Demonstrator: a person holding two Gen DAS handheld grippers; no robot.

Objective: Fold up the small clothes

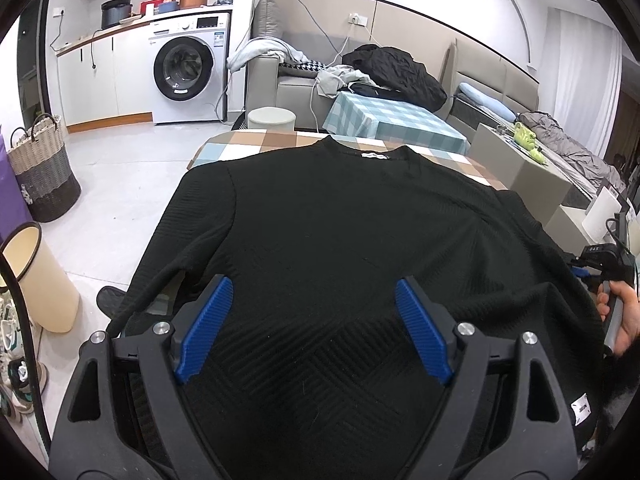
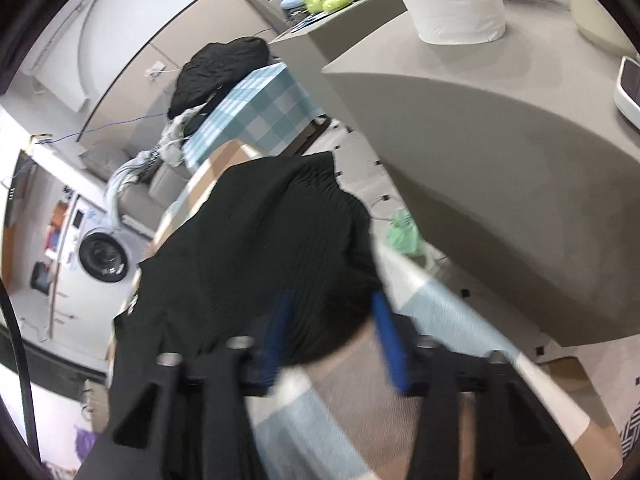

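A black ribbed sweater lies spread face up on a table with a checked cloth, collar at the far end. My left gripper hovers over the sweater's lower body, blue pads wide apart, open, nothing between them. At the right edge a hand holds the other gripper beside the sweater's sleeve. In the blurred right wrist view, my right gripper has its blue pads close on either side of a bunched edge of the sweater, shut on it just above the table.
A grey counter with a paper roll stands close on the right. Behind the table are a teal-checked small table and a sofa piled with clothes. A washing machine, woven basket and cream bin stand left.
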